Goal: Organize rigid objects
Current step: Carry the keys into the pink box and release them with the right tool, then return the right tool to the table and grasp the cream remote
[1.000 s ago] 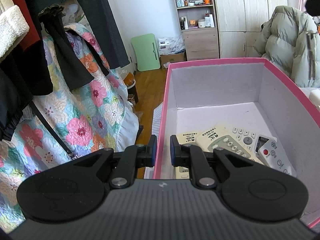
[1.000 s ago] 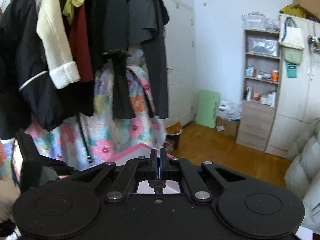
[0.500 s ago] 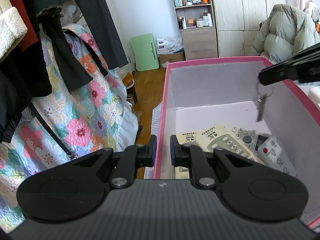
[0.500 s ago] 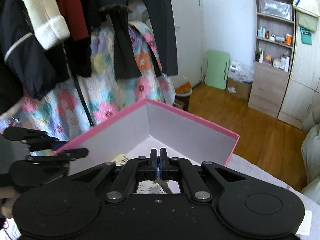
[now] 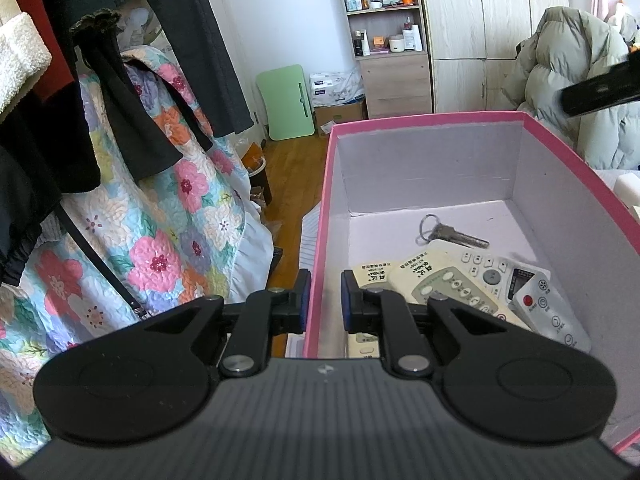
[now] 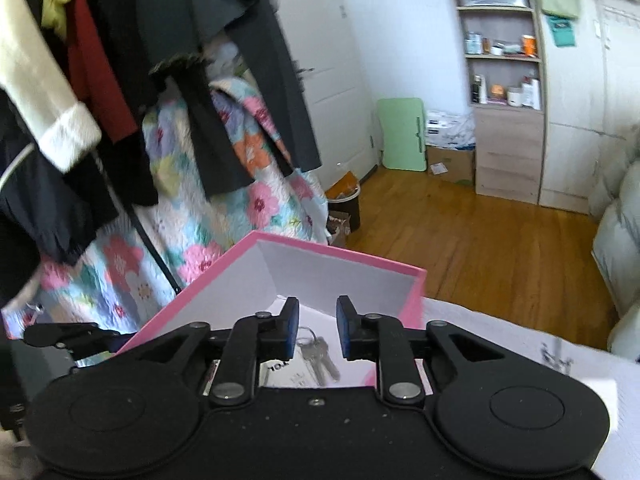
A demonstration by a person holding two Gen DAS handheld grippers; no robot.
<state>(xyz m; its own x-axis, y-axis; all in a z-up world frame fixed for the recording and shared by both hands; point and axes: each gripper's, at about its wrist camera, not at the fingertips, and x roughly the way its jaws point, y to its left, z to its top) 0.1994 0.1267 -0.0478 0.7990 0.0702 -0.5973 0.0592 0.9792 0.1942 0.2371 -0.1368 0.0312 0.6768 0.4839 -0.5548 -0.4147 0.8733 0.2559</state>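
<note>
A pink box with a white inside holds several remote controls and a set of keys on a ring. My left gripper straddles the box's left wall, its pads shut on that wall. My right gripper is open and empty above the box; the keys lie on the box floor below it. The right gripper also shows as a dark blur in the left wrist view, at the upper right.
Hanging dark clothes and a floral quilt are to the left of the box. A wooden floor, a shelf unit, a green folding board and a padded grey jacket lie beyond.
My right gripper carried the keys over the box, opened and let them go. The keys now lie on the box floor. The right gripper has pulled up and back. The left gripper has not moved.
</note>
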